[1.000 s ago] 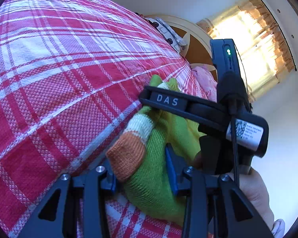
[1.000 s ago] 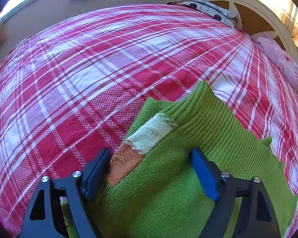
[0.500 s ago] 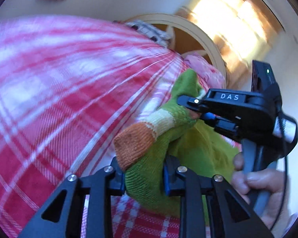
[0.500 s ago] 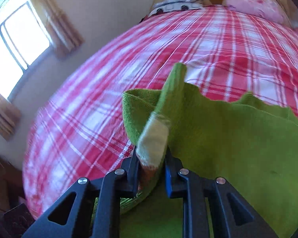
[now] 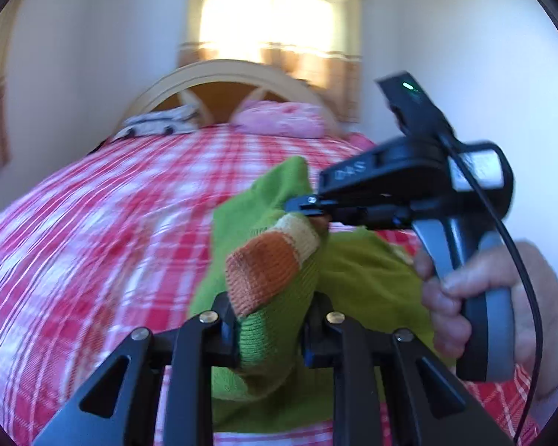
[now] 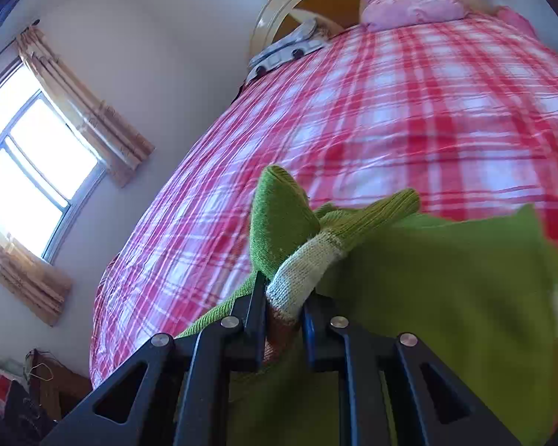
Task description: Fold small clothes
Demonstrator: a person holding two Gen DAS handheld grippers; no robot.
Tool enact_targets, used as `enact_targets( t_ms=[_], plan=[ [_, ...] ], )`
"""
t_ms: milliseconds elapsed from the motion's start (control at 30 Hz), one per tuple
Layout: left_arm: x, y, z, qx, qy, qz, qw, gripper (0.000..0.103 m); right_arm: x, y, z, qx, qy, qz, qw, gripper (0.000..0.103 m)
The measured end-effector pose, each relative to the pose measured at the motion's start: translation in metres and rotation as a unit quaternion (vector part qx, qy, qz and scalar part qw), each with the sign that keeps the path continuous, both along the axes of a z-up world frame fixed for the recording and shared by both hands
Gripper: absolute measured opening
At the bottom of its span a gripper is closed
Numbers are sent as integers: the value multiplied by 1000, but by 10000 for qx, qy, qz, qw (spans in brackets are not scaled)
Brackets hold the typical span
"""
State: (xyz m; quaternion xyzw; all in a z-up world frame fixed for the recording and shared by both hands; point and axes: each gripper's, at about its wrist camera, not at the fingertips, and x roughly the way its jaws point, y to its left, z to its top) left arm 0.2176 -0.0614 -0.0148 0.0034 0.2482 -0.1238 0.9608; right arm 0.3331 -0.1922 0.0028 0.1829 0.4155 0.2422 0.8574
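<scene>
Two claws were clamped on one small green knitted garment with an orange and cream striped cuff [image 5: 275, 260], held up off the red and white plaid bedspread [image 5: 93, 241]. Left claw [image 5: 269, 329]: narrow, pinching the green knit just below the orange band. Right claw [image 6: 284, 310]: narrow, pinching the cuff end at the cream band; in the left wrist view its tip [image 5: 308, 204] sat just above the cream stripe, close to the left claw's grip. The person's hand [image 5: 476, 297] gripped the right handle.

Position: cuffed part raised above the bed, the rest of the green body trailing down to the right and resting on the bedspread. Whether the whole garment was clear of the bed could not be told.

Step in hand, as judged: a sleeve or cuffed edge being lifted to carry it across the body for a fold. Fold not yet laid down.

Next move would call for both claws to travel together over the green panel, keep the cuff taut, then lower it flat before releasing.

Orientation: the cuffed limb's long axis ran away from the right camera toward the cream arched headboard [image 6: 279, 7] and pink pillow [image 6: 413, 3], cuff end nearest the claws, green tip pointing up and away
</scene>
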Motion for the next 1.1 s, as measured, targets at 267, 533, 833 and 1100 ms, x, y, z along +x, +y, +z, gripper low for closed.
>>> enact_targets(
  t_ms=[267,533,833,1100],
  plan=[
    [0,-81,-11,290,138,-785,9964,23,-10,-89,-2,-334,-88,-361,9988,10],
    [5,-128,-37,409,499,-1218,9905,23,-11,-133,-28,-683,-189,-407,9967,9],
    [-14,-142,-40,678,680,-1706,9806,42,-12,-181,-66,411,360,-781,9954,25],
    [-44,-86,-22,-2,975,-1981,9753,51,-11,-194,-52,1082,274,-1147,9871,73]
  ],
)
